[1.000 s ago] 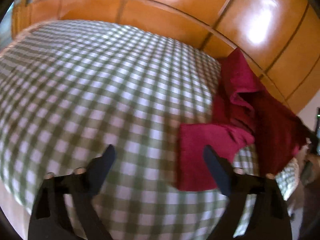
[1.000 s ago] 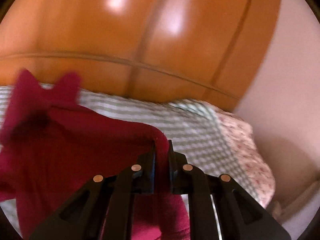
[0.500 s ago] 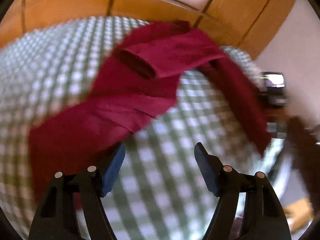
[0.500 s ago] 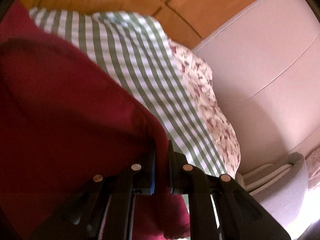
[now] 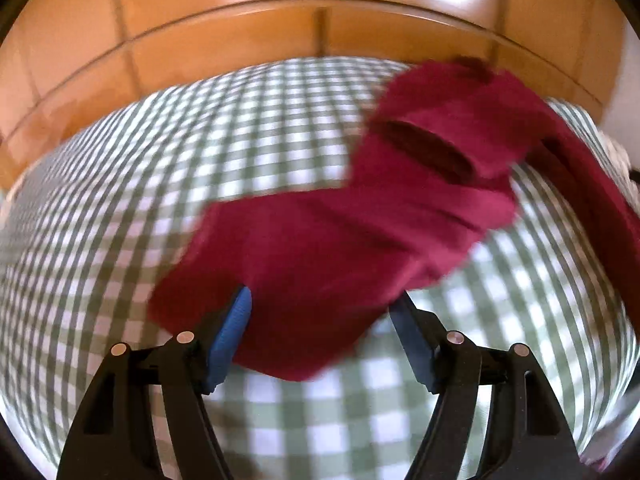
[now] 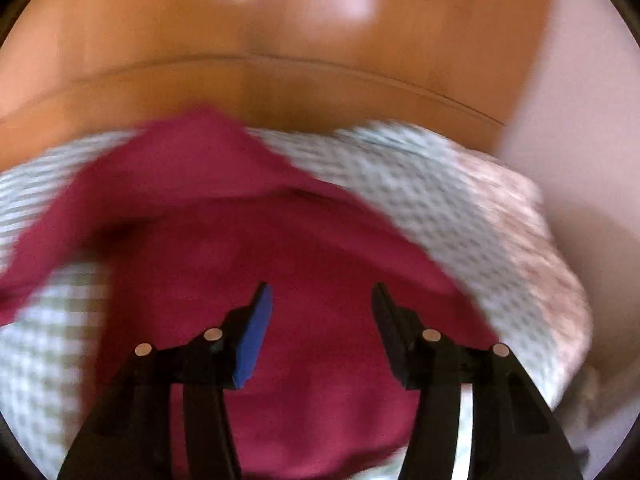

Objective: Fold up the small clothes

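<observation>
A dark red garment (image 5: pixel 360 232) lies crumpled on the green-and-white checked bed cover (image 5: pixel 160 180), one sleeve opening facing up. My left gripper (image 5: pixel 322 316) is at the garment's near edge with its jaws wide. The cloth lies between them and drapes over the fingertips, and the pads do not press on it. In the right wrist view the same garment (image 6: pixel 320 220) spreads below my right gripper (image 6: pixel 322 300). Its jaws are opening with the cloth beneath the gap, and no pad grips it. Both views are blurred.
A glossy orange wooden panel wall (image 5: pixel 280 40) rises behind the bed. A floral sheet (image 6: pixel 540 240) shows at the bed's right edge, beside a pale wall (image 6: pixel 580 120). Checked cover (image 6: pixel 420 192) lies bare to the left of the garment in the left wrist view.
My right gripper, shut on the garment's edge before, has opened and let the cloth go. My left gripper has swung over to the garment, whose near edge now sits between its jaws.
</observation>
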Demonstrator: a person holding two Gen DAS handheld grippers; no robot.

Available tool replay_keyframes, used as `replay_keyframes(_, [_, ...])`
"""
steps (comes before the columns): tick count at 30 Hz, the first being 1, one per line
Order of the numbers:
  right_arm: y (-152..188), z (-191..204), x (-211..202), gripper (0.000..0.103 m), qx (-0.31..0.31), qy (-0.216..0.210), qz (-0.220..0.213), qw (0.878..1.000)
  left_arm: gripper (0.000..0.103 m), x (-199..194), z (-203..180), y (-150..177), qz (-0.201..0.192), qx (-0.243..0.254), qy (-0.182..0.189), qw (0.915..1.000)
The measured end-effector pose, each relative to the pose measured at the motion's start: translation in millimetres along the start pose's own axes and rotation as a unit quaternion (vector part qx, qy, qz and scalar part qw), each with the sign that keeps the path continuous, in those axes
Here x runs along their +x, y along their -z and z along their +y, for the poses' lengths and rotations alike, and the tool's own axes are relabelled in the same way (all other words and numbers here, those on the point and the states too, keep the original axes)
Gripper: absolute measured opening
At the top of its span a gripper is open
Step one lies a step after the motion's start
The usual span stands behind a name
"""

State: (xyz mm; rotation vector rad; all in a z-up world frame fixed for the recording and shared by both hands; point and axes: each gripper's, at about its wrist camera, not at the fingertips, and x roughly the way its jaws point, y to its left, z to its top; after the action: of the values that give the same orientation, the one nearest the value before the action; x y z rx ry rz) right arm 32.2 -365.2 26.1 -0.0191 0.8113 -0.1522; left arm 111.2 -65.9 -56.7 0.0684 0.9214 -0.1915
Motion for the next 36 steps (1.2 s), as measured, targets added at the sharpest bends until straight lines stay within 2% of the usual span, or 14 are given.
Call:
replay_keyframes(3, [-11.4,67.9,10.2,0.050,-0.054,-0.067,0.015,0.996,0.072,-2.3,14.0,-3.3,0.000,-0.025,0.008,0.9997])
replay_keyframes(6, [-17.2,121.9,41.8,0.044,-0.110,-0.074,0.052,0.990,0.084,-10.7,19.8,-2.4,-0.015,-0.034,0.019,0.9991])
replay_keyframes(10, [-12.5,159.9,90.5,0.042,-0.180,0.026,0.101,0.978,0.089,-17.9,35.9,3.4,-0.026,-0.073,0.048,0.9958])
replay_keyframes(13, [-12.5,156.0,98.6,0.039,-0.168,0.006,0.125,0.978,0.089,-13.9,54.3,-0.6,-0.031,-0.097,0.033,0.9943])
replay_keyframes(15, [-9.6,156.2,96.9,0.029,-0.181,0.001,0.144,0.973,0.089,-5.3,71.5,-2.5,-0.030,-0.119,0.027,0.9920])
replay_keyframes(17, [-2.1,155.8,94.0,0.022,-0.205,0.000,0.163,0.965,0.065,8.7,83.0,-2.6,-0.006,-0.126,0.038,0.9912])
replay_keyframes(20, [3.3,158.2,83.3,0.011,-0.216,-0.001,0.178,0.960,0.015,16.2,95.8,-3.5,-0.012,-0.129,0.044,0.9906])
replay_keyframes(22, [-1.8,163.6,68.7,0.010,-0.200,-0.054,0.182,0.961,0.008,17.6,113.7,-8.5,-0.006,-0.161,0.072,0.9842])
replay_keyframes(26, [-24.8,185.1,30.7,0.009,-0.159,-0.162,0.166,0.960,0.008,9.1,152.9,-23.1,-0.030,-0.205,0.055,0.9768])
replay_keyframes(28, [-40.4,202.1,9.6,0.000,-0.121,-0.272,0.157,0.942,0.008,1.5,169.1,-29.3,-0.039,-0.220,0.045,0.9737])
replay_keyframes(31, [-52.9,238.2,-13.6,0.000,-0.114,-0.308,0.125,0.936,0.008,-20.2,186.7,-35.7,-0.062,-0.227,0.013,0.9719])
replay_keyframes(33, [-59.0,255.3,-17.1,0.000,-0.106,-0.323,0.121,0.932,0.008,-32.4,197.7,-32.8,-0.066,-0.243,0.026,0.9675])
replay_keyframes(34, [-60.8,257.1,-16.2,0.002,-0.099,-0.321,0.119,0.934,0.016,-42.1,198.7,-29.2,-0.070,-0.244,0.038,0.9666])
replay_keyframes(36, [-59.0,247.6,-15.2,0.032,-0.082,-0.311,0.107,0.941,0.030,-57.8,191.1,-20.6,-0.085,-0.230,0.051,0.9680])
